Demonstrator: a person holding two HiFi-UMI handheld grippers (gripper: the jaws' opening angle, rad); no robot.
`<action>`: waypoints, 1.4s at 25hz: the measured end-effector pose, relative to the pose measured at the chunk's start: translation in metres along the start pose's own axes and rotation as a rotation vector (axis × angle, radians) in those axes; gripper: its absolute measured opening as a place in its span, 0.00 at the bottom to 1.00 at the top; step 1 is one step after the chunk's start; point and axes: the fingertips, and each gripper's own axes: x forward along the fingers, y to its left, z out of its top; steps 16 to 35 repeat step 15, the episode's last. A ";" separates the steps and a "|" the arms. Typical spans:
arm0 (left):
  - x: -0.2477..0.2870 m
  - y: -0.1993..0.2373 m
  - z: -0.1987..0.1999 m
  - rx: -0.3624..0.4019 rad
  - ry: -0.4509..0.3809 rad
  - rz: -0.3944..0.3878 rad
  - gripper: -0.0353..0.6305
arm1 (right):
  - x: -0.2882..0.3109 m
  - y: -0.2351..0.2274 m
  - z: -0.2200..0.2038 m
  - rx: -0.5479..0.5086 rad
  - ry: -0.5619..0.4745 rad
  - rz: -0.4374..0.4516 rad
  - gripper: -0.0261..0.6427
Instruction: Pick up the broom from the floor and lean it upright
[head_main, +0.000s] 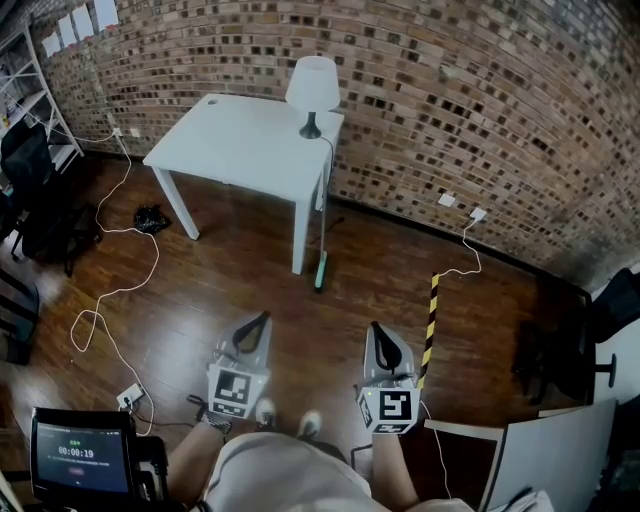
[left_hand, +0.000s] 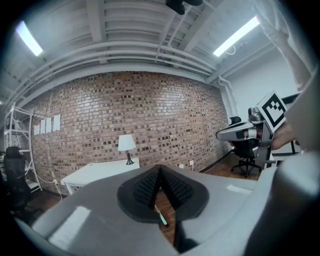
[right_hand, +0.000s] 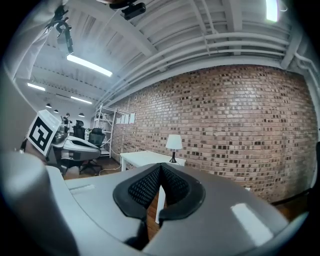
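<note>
**Subject item.** The broom (head_main: 321, 268), a slim pale pole with a green lower end, is not flat on the floor. In the head view it stands close to vertical. Its green end rests on the dark wooden floor (head_main: 250, 290) just beside the front right leg of the white rectangular table (head_main: 250, 140). Its shaft runs up along that table's right edge. Whether the top actually bears on the edge cannot be confirmed, because the cord of the white-shaded table lamp (head_main: 312, 88) hangs along the same line.

**Bearing from the grippers.** The long axis of the broom runs floor to table-top, nearly straight away from the person. It lies ahead of both grippers and between their lines, well apart from each. Neither is clearly nearer. The left gripper view shows the green end (left_hand: 161, 218) just below the jaw line and a little to its right.

**Gripper state.**
- The left gripper (head_main: 265, 317) has its black ribbed pads (left_hand: 146, 187) pressed together with nothing between them.
- The right gripper (head_main: 376, 327) is likewise closed and empty, aimed at the table leg.

**Assessment.** The upright lean appears already achieved. Any further approach would call for the jaws to part first and then a straight advance toward the shaft.
</note>
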 end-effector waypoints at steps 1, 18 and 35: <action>0.000 -0.001 0.000 -0.001 -0.001 -0.002 0.05 | 0.000 0.000 0.000 0.001 0.000 0.000 0.05; -0.004 0.001 0.002 0.001 -0.001 0.001 0.05 | -0.001 0.000 -0.006 0.020 -0.007 -0.010 0.05; -0.004 0.001 0.002 0.001 -0.001 0.001 0.05 | -0.001 0.000 -0.006 0.020 -0.007 -0.010 0.05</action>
